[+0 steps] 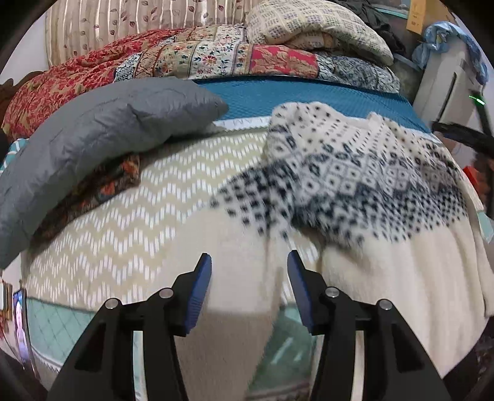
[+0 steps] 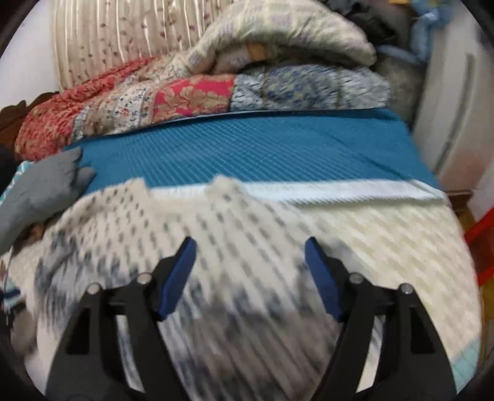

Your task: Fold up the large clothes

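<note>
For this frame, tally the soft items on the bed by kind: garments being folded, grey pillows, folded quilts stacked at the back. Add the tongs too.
Cream and navy patterned sweater: 1
Grey pillow: 1
Folded quilts at the back, the patchwork one and the cream checked one on top: 2
Tongs, left and right, both open and empty: 2
Total: 6

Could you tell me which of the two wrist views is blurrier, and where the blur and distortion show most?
The right wrist view is blurrier: the patterned sweater smears into streaks, the quilts behind look soft, while the open right gripper stays sharp. In the left wrist view only the sweater near the open left gripper is smeared; the grey pillow is crisp. Both show fisheye bending and dark corners.
</note>
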